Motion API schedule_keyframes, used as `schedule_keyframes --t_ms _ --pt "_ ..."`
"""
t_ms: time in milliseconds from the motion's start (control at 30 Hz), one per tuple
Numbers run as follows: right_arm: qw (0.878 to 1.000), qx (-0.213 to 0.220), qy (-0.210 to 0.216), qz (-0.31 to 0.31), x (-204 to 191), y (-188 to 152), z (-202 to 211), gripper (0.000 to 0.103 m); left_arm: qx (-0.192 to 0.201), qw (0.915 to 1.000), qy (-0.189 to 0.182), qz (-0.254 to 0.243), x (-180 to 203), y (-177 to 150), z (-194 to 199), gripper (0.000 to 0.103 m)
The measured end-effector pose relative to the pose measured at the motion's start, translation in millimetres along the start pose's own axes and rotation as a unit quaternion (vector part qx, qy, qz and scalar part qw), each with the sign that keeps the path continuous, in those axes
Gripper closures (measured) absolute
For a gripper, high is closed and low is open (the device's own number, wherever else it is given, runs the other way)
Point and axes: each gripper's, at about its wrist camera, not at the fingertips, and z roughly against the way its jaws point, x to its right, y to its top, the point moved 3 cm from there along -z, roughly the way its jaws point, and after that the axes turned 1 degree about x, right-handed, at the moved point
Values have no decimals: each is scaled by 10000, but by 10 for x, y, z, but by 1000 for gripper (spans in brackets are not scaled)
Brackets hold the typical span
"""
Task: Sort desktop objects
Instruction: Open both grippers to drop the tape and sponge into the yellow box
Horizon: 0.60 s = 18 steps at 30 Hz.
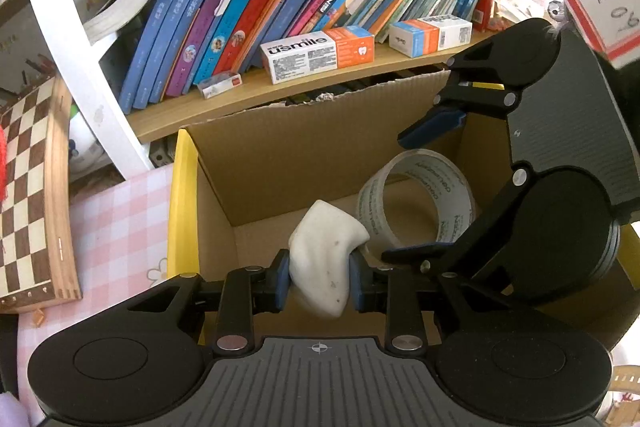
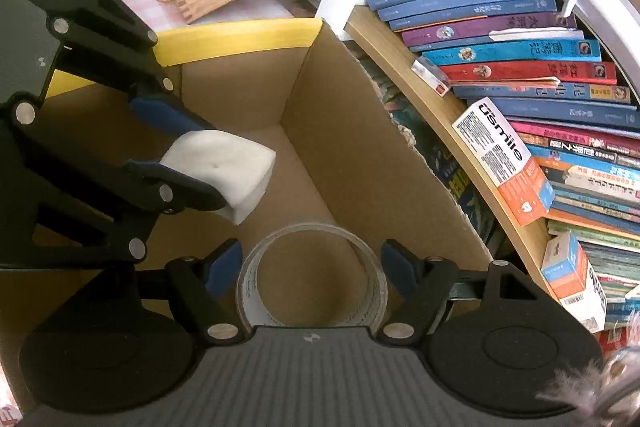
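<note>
A full bookshelf (image 1: 280,7) stands behind a cardboard box (image 1: 256,155) on a pink checked cloth. Over the box, the left gripper (image 1: 320,277) squeezes a soft white eraser (image 1: 324,259); it looks light and squashy. The right gripper (image 2: 312,267) holds a tape roll (image 2: 312,259) by its stiff, slippery sides.

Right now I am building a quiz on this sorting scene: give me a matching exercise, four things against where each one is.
Things:
1. white sponge
2. tape roll
3. toothpaste box
4. chessboard

Places:
A. lying on the shelf in front of the books
B. pinched in the left gripper over the cardboard box
C. on the pink checked cloth beside the box
D. between the right gripper's fingers, inside the box

Pairs: 1-B, 2-D, 3-A, 4-C
</note>
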Motion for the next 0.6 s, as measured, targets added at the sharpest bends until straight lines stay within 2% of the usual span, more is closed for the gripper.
schedule_keyframes --t_ms 200,400,500,600 --pt "10000 -23 29 26 -15 -11 5 27 -15 10000 -69 -15 -6 4 5 71" --pt "10000 39 -55 55 -27 -27 58 20 46 9999 -100 -45 7 1 56 67" --pt "10000 80 -25 1 -24 -38 105 19 123 9999 -78 -80 9 -3 118 64" --pt "9999 135 -51 -90 -14 -41 172 19 269 9996 -22 -99 0 5 212 55"
